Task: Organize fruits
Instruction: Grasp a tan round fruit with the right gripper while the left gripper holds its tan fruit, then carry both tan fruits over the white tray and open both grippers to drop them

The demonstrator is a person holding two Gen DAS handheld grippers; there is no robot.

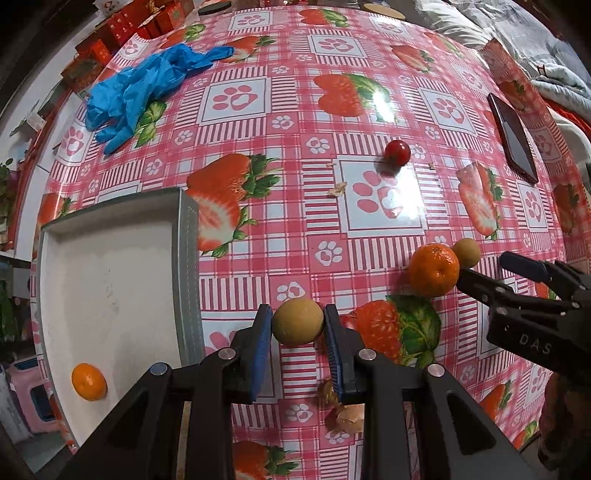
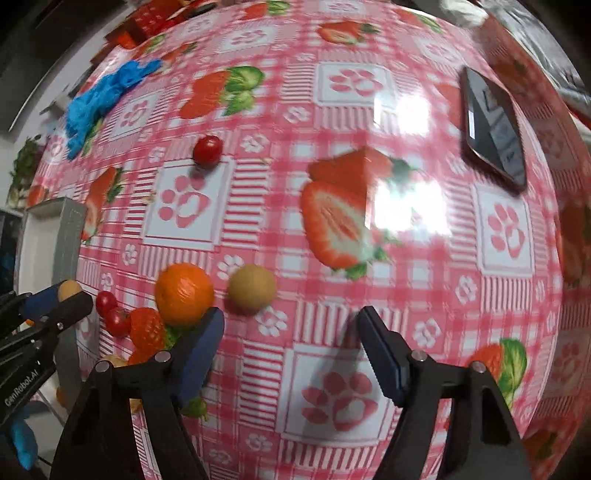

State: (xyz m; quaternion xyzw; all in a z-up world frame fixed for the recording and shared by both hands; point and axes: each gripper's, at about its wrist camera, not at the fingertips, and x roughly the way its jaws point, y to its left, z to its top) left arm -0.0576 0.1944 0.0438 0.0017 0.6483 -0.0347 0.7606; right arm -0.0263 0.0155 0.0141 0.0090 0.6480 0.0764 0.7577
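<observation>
"DAS" on right hand-held gripper, "GenRobot.AI" on left hand-held gripper

A crumpled blue glove lies on the desk near its far left side. The desk is covered with a shiny pink checked cloth printed with strawberries and paw marks. A dark phone lies flat near the right edge of the desk, with its screen facing up. Several red boxes are stacked beyond the far left corner. Small dry pieces of peel lie on the cloth at the near side, and one smaller scrap lies further in, near a paw mark. Grey and white cloth is piled past the far right corner.
</observation>
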